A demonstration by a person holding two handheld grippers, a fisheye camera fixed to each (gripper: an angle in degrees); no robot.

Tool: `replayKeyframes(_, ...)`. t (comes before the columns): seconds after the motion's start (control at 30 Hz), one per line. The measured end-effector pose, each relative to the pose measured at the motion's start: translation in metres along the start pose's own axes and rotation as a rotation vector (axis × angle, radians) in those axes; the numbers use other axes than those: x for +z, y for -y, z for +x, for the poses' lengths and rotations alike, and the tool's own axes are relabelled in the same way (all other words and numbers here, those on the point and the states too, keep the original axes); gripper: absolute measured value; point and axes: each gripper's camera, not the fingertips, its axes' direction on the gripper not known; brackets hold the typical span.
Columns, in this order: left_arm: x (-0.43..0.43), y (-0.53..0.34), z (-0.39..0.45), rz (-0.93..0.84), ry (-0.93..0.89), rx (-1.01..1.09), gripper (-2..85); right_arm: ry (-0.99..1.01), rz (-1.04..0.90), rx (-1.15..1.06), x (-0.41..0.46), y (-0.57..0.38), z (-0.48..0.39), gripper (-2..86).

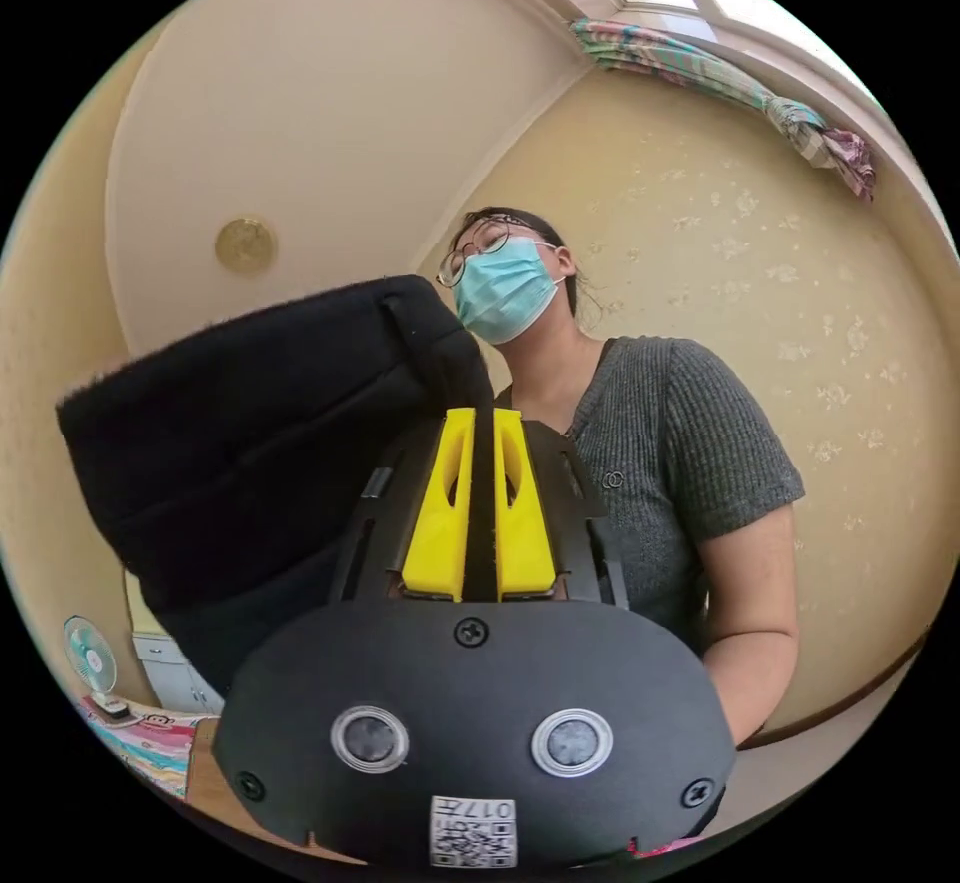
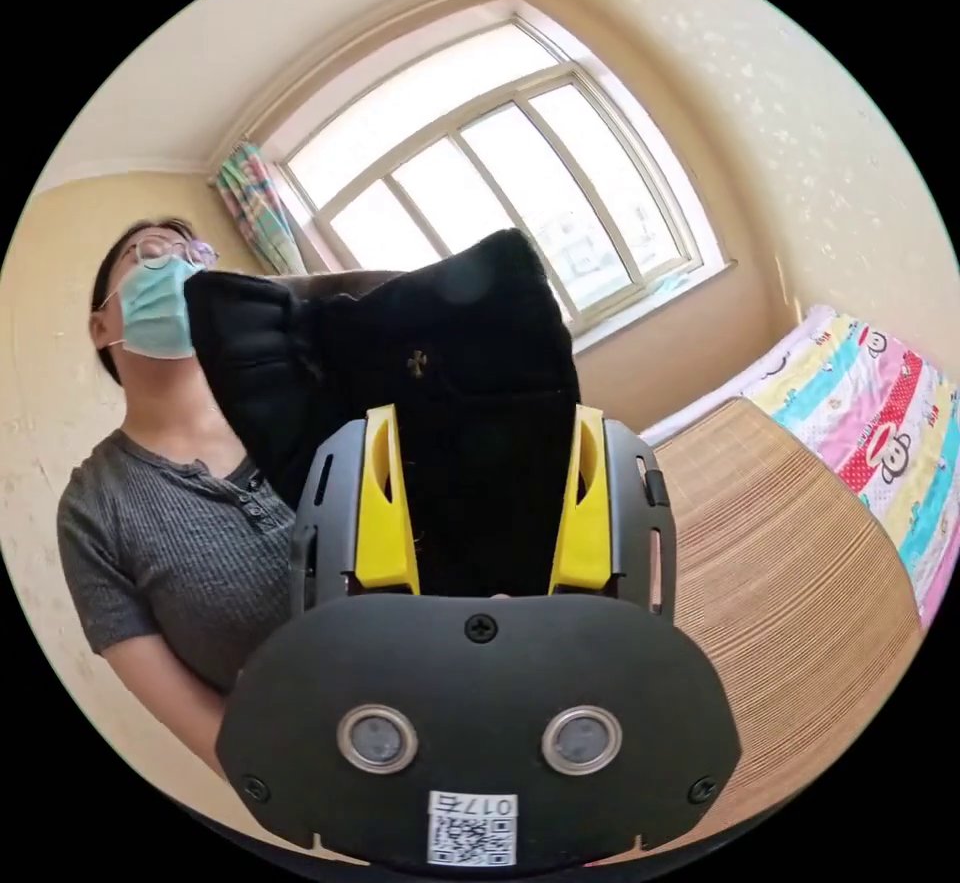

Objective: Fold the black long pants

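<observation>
The left gripper [image 1: 480,423] pinches the black pants [image 1: 260,443] between its nearly closed jaws. The right gripper [image 2: 483,423] has wide jaws with the pants [image 2: 450,353] between them; whether they press, I cannot tell. The pants are lifted before the person [image 2: 170,523].

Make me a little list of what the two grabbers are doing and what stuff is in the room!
left gripper: yellow jaws close together, pinching a thin edge of the black pants
right gripper: yellow jaws wide apart, thick black cloth between them; cannot tell whether both jaws press on it
pants: held up in the air, bunched, in front of the person
window: bright, behind the pants, with a curtain pushed to one side
bed: woven mat beside a colourful cartoon sheet
fan: small, low at the edge of the left gripper view
</observation>
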Motion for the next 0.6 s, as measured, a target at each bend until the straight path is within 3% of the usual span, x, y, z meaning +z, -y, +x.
replayKeyframes(0.07,0.008,-0.021,-0.004,0.103,-0.104,0.005,1.3,0.124,0.059,0.117,0.015,-0.019,0.024,23.8)
replayKeyframes(0.2,0.024,-0.066,-0.024,0.315,-0.281,-0.031,0.8,0.334,0.120,0.150,0.048,-0.055,0.042,25.2)
replayKeyframes(0.3,0.038,-0.080,-0.034,0.270,-0.271,-0.108,0.8,0.458,0.094,0.130,0.089,-0.075,0.036,24.5)
replayKeyframes(0.33,0.041,-0.079,-0.032,0.205,-0.222,-0.137,0.8,0.427,0.112,0.110,0.098,-0.081,0.026,23.3)
replayKeyframes(0.37,0.042,-0.077,-0.029,0.169,-0.191,-0.145,0.7,0.406,0.174,0.038,0.097,-0.089,0.012,12.1)
replayKeyframes(0.4,0.041,-0.070,-0.020,0.088,-0.124,-0.144,0.8,0.414,0.225,0.012,0.093,-0.094,0.006,6.5)
replayKeyframes(0.47,0.036,-0.058,-0.003,-0.042,0.026,-0.158,0.8,0.370,0.425,-0.024,0.068,-0.114,-0.020,4.0)
replayKeyframes(0.5,0.031,-0.051,0.007,-0.128,0.190,-0.190,0.8,0.333,0.468,-0.035,0.061,-0.118,-0.029,3.7)
replayKeyframes(0.6,0.018,-0.039,0.018,-0.290,0.608,-0.312,0.9,-0.048,0.571,-0.062,0.033,-0.125,-0.097,2.9)
